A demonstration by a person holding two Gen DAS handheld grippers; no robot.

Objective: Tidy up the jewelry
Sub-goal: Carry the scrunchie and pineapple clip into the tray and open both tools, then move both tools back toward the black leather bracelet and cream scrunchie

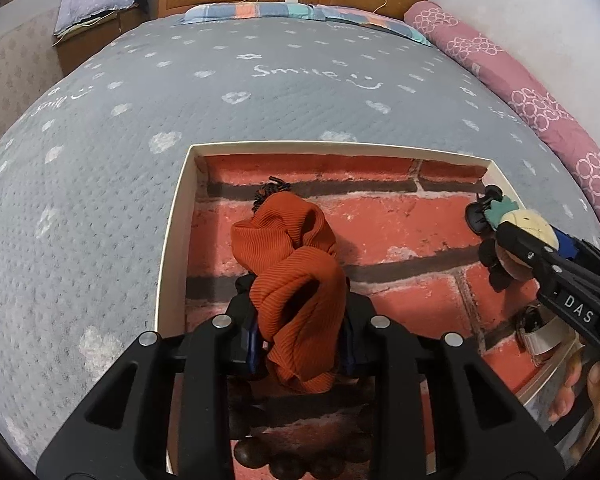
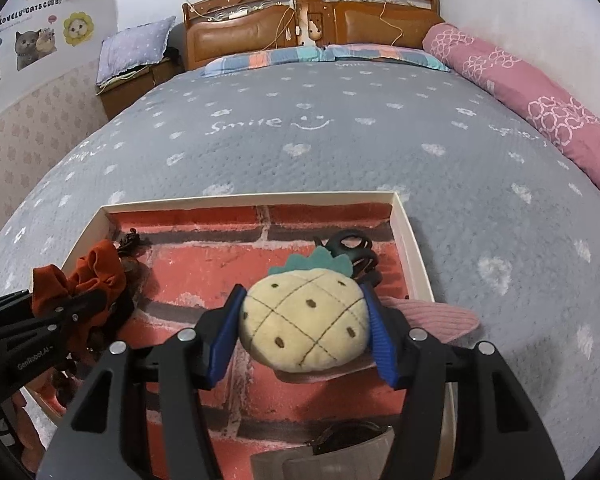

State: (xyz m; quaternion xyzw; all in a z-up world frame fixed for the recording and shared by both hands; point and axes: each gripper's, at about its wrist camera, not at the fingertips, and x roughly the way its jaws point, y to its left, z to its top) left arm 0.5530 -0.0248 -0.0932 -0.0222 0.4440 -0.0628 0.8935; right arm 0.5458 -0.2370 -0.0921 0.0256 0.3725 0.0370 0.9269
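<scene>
A grey quilted bedspread printed with white hearts and the word "Smile" covers the bed and carries a shallow cream-walled cardboard tray lined with a red brick-pattern sheet.

The left gripper points down into the tray near its left wall. Its blue-padded jaws pinch a rust-orange ribbed fabric scrunchie, which bunches up between and beyond the fingertips, over the left half of the tray.

The right gripper is over the right half of the tray. Its blue pads press on both sides of a cream plush pineapple with a teal felt crown. The plush appears to be mounted on a black plastic claw hair clip, whose teeth project behind the crown toward the far right corner; the joint itself is hidden.

A pink ribbed fabric piece drapes over the tray's right wall, just beside the right gripper.

A string of dark brown round beads lies at the tray's near edge below the left gripper.

A silver-toned band rests near the tray's near right corner.
</scene>
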